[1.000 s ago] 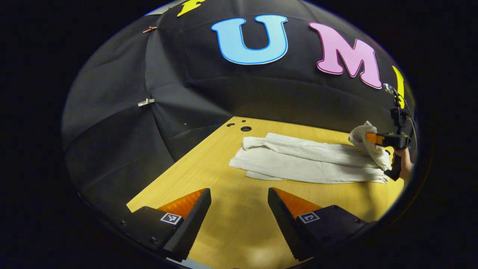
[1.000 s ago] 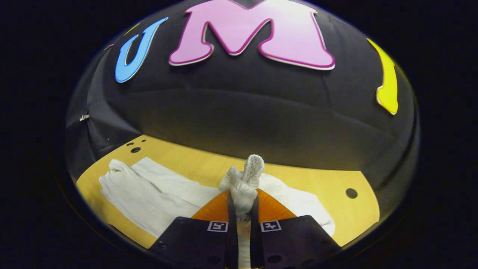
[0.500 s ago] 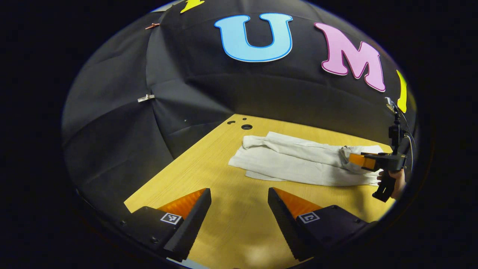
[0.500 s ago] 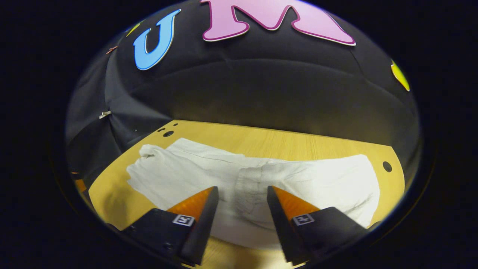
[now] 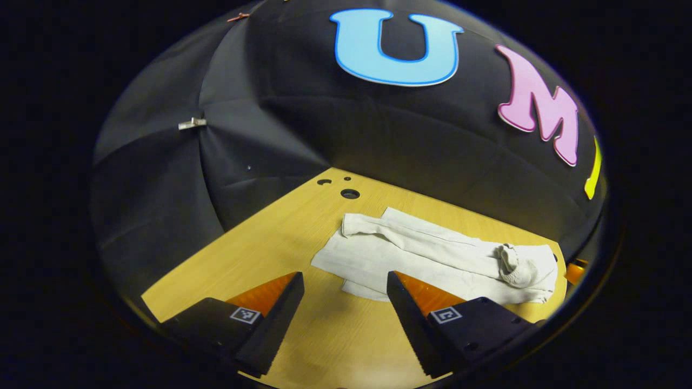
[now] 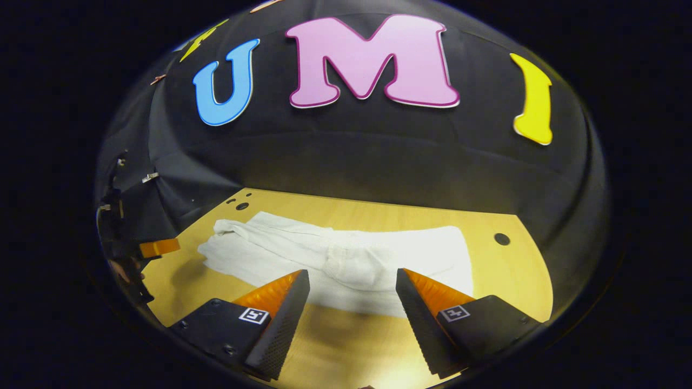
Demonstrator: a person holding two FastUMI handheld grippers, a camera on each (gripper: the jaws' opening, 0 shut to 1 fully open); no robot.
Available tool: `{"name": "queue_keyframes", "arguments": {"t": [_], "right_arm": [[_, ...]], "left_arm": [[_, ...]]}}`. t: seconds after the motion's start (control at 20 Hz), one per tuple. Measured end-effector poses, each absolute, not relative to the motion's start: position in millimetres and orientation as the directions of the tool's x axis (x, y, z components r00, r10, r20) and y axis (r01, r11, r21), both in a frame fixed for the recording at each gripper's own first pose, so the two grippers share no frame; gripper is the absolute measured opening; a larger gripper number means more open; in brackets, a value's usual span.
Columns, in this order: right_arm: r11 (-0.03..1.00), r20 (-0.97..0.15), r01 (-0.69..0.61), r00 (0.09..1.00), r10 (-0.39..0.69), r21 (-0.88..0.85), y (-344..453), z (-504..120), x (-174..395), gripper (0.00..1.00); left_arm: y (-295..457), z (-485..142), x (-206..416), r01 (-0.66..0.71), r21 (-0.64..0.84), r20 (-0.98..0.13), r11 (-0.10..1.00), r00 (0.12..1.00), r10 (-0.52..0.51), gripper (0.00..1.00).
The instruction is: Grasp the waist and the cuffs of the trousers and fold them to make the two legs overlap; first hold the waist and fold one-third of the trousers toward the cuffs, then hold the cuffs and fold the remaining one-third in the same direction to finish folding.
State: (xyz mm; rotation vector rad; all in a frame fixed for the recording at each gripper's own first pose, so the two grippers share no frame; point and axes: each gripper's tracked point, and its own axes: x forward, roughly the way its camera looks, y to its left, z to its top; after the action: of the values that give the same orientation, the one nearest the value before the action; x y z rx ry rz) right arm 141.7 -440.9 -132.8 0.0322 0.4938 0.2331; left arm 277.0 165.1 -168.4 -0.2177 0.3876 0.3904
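The white trousers (image 5: 427,259) lie flat on the wooden desk (image 5: 259,237), stretched lengthways with the two legs laid one over the other. In the left gripper view the cuff end points toward the far corner of the desk, near three small holes (image 5: 350,193) in the wood, and the waist end sits at the right, folded back over the legs into a small bunched lump of ribbed cloth (image 5: 511,258). In the right gripper view the same trousers (image 6: 346,259) run across the middle of the desk (image 6: 503,281), with the folded-over waist part (image 6: 346,258) showing as a creased patch near the centre and another hole (image 6: 501,238) in the desk off to the right.

The left gripper (image 5: 345,310) hangs over bare wood at the near side of the desk, its two fingers spread wide and holding nothing. The nearest edge of the trousers lies just beyond its right finger, and whether they touch cannot be told.

The right gripper (image 6: 351,308) is likewise released, fingers wide apart with nothing between them. It hovers over the near edge of the trousers, the cloth showing in the gap between the fingers, and casts a soft shadow on the desk below.

At the left rim of the right gripper view the left gripper shows again, farther off, with part of the hand (image 6: 121,270) that holds it.
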Motion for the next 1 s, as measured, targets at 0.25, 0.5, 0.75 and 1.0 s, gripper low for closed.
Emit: {"name": "queue_keyframes", "arguments": {"t": [0.25, 0.5, 0.75, 1.0], "right_arm": [[0.996, -0.522, -0.06, 0.849, 0.084, 0.063, -493, -128, 66, 0.98], [0.996, -0.562, 0.062, 0.827, -0.014, 0.066, -515, -123, 20, 0.98], [0.997, -0.546, 0.081, 0.836, -0.06, 0.013, -525, -111, 7, 0.98], [0.991, -0.56, 0.114, 0.826, -0.058, 0.066, -522, -119, -7, 0.98]], "left_arm": [[179, -213, 321, -0.489, -0.23, -0.502, 0.841, 0.8, 0.328, 0.96], [176, -244, 343, -0.513, -0.171, -0.558, 0.841, 0.754, 0.347, 0.96], [164, -254, 355, -0.479, 0.016, -0.567, 0.878, 0.719, 0.402, 0.99], [154, -253, 364, -0.453, 0.009, -0.55, 0.892, 0.742, 0.382, 0.87]]}}
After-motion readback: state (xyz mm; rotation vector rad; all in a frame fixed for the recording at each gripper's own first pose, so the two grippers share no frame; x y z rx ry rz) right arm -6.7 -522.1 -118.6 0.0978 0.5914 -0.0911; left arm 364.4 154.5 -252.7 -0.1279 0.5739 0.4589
